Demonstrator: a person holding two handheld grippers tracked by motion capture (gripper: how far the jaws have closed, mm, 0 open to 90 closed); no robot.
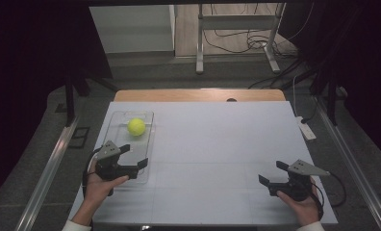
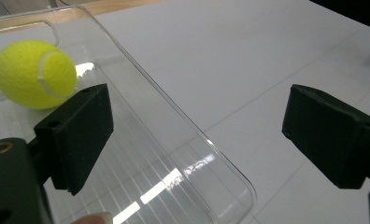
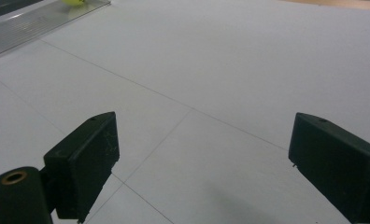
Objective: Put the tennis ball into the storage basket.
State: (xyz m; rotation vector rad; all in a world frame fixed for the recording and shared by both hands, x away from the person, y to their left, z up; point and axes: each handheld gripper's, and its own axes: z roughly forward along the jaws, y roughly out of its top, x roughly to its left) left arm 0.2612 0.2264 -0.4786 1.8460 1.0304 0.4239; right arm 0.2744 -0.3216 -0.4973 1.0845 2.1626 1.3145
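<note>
Left tool (image 1: 133, 157), unclenched astride the clear tray's (image 2: 192, 135) wall, risked tipping it and rolling the tennis ball (image 1: 136, 126) out, we judged.

Tray (image 1: 116, 126) on table (image 1: 217, 144), left side. Ball (image 1: 136, 126) in tray, far half. Left gripper (image 1: 135, 156) at tray near end; right gripper (image 1: 270, 173) well apart, over table's right near part.

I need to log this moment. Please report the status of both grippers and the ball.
Left gripper open, jaws astride tray wall. Right gripper open, nothing between its jaws. Ball in tray, untouched. Nothing in the way.
</note>
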